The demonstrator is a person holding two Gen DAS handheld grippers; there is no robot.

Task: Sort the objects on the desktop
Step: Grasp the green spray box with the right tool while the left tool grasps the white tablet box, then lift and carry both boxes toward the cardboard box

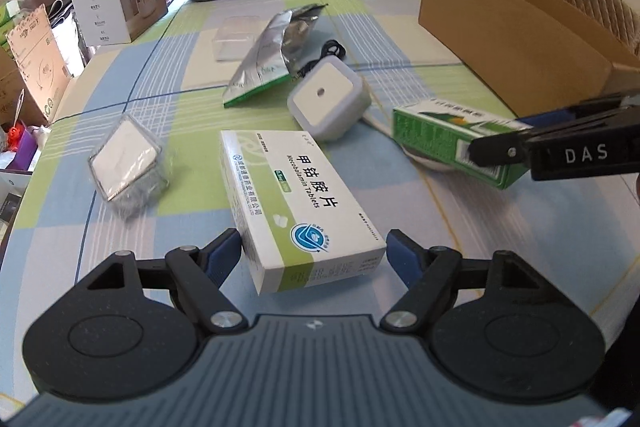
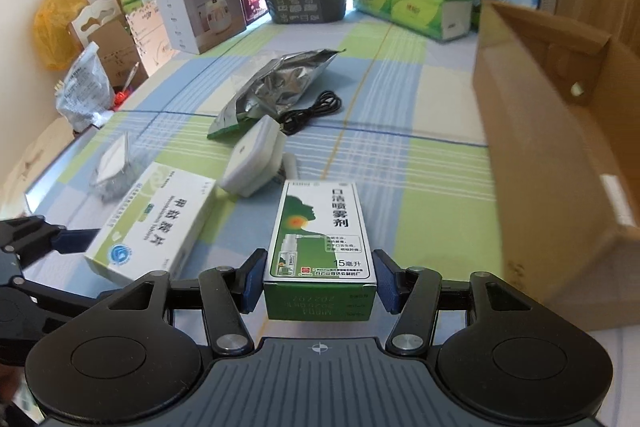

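Now our left gripper straddles the white tablet box, jaws spread and not clamping. Our right gripper brackets the green spray box; we cannot tell if it grips

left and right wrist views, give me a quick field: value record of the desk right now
surface: checked tablecloth
left claw: open, fingers either side of the white Mecobalamin tablets box
right claw: around the green throat spray box, blue pads at its sides; contact unclear
middle of table: white square night light, silver foil pouch, black cable
left of the tablets box: clear-wrapped white block
right edge: open cardboard box
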